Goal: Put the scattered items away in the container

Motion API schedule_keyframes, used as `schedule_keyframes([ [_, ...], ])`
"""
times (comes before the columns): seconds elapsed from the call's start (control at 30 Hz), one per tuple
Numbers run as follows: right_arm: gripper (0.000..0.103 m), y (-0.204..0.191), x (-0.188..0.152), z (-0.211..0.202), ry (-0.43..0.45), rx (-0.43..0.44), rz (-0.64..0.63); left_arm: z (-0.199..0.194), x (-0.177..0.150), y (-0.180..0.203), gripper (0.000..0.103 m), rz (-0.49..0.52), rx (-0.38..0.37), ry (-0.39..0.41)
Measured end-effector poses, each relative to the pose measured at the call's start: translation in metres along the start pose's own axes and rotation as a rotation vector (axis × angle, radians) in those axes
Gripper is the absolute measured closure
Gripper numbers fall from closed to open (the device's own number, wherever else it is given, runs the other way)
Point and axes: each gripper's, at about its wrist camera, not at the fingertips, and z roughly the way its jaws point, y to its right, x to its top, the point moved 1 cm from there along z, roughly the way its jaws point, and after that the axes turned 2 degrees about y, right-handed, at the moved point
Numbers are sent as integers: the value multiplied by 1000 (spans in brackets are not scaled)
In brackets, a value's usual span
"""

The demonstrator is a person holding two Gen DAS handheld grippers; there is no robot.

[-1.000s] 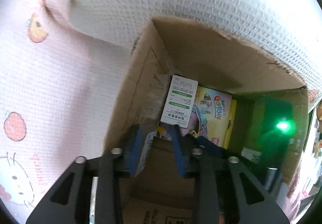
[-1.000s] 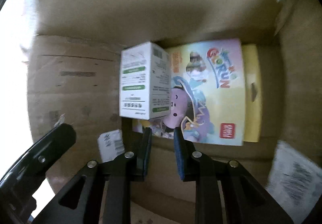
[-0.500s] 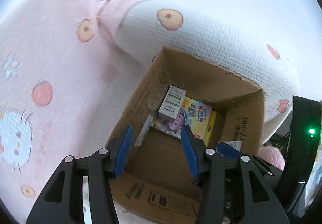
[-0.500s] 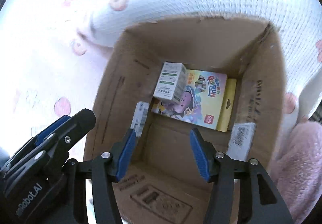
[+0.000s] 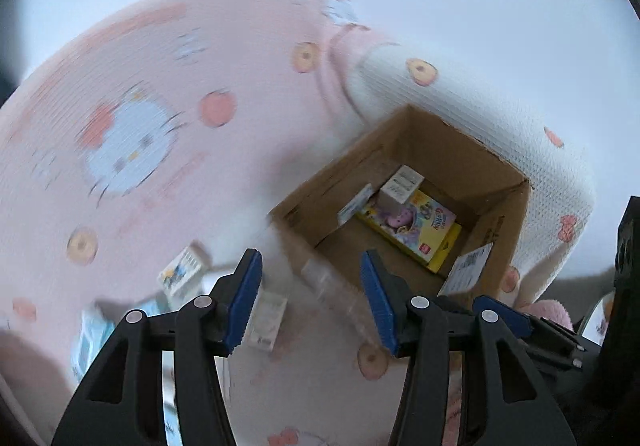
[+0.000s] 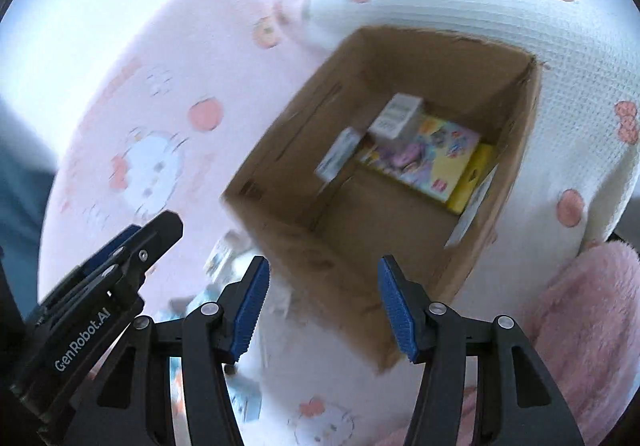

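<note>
Bright daylight washes out the top of both fisheye views. Motion blur smears the pink blanket (image 5: 168, 117) and cardboard box (image 6: 304, 246); the box's inside lies shadowed, and edges curve and darken.

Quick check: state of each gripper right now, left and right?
Left gripper: open, holding nothing, jaws have just been opening.
Right gripper: open, holding nothing, above the cardboard box.

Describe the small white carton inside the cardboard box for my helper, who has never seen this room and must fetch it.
Start at the open cardboard box standing on the pink cartoon-print blanket. On its floor lies a flat, colourful yellow-edged toy pack. The small white carton rests on that pack's far corner; it alone there is chunky, plain white and marked with printed lines.
</note>
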Motion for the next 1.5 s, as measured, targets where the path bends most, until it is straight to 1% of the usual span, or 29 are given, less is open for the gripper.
schedule_keyframes([
  [0.03, 48, 5, -1, -4, 3, 24, -1, -8, -13, -10, 43, -30, 2, 7],
  [0.07, 48, 5, -9, -10, 4, 44, 4, -16, -28, -21, 41, -64, 5, 11],
  [0.13, 47, 5, -20, -15, 6, 73, 5, -25, -52, -39, 40, -94, 10, 18],
  [0.2, 46, 3, -31, -21, 11, 81, -23, -25, -82, -58, 40, -102, 35, -4],
  [0.23, 46, -1, -39, -24, 12, 85, -44, -24, -90, -65, 40, -106, 41, -13],
  [0.3, 46, -11, -52, -22, 7, 112, -71, -14, -117, -85, 40, -133, 40, -52],
  [0.37, 46, -18, -62, -12, -4, 123, -84, -6, -134, -99, 40, -163, 42, -84],
  [0.43, 46, -23, -73, 1, -17, 98, -94, 5, -153, -113, 40, -187, 33, -98],
  [0.47, 46, -26, -76, 9, -27, 91, -97, 9, -157, -116, 40, -193, 24, -97],
  [0.57, 46, -38, -91, 32, -90, 88, -118, 24, -172, -131, 40, -235, -30, -94],
  [0.7, 46, -49, -103, 66, -144, 71, -152, 55, -181, -149, 40, -318, -107, -112],
  [0.73, 46, -50, -105, 78, -155, 59, -152, 63, -182, -154, 46, -339, -130, -106],
  [0.77, 46, -51, -105, 84, -158, 39, -156, 71, -182, -159, 56, -353, -155, -96],
  [0.8, 46, -51, -106, 93, -156, -2, -172, 78, -183, -161, 61, -364, -174, -93],
  [0.83, 46, -54, -107, 104, -156, -41, -197, 90, -184, -165, 66, -384, -195, -108],
  [0.87, 46, -55, -106, 112, -165, -51, -211, 98, -184, -167, 71, -391, -202, -123],
  [0.9, 48, -56, -105, 120, -174, -50, -215, 107, -183, -169, 74, -392, -212, -132],
  [0.93, 54, -56, -104, 126, -172, -51, -208, 112, -183, -171, 76, -391, -217, -135],
  [0.97, 61, -54, -102, 131, -161, -63, -204, 120, -182, -172, 77, -394, -224, -143],
  [1.0, 70, -53, -101, 136, -157, -78, -202, 126, -181, -173, 77, -401, -234, -151],
  [1.03, 72, -52, -99, 143, -163, -86, -196, 132, -180, -175, 77, -412, -252, -158],
  [1.13, 72, -47, -93, 163, -171, -71, -154, 154, -172, -176, 77, -436, -297, -186],
  [1.23, 72, -46, -90, 179, -169, -92, -133, 177, -166, -173, 77, -442, -330, -218],
  [1.3, 71, -41, -89, 190, -174, -73, -99, 190, -162, -170, 76, -438, -336, -237],
  [1.37, 70, -34, -88, 200, -174, -71, -58, 199, -160, -166, 76, -435, -348, -244],
  [1.4, 70, -33, -89, 204, -162, -76, -60, 203, -160, -165, 76, -436, -358, -250],
  [1.43, 70, -33, -90, 207, -155, -63, -60, 208, -160, -163, 76, -440, -370, -259],
  [1.5, 69, -29, -90, 211, -133, -3, -6, 214, -161, -161, 75, -458, -401, -265],
])
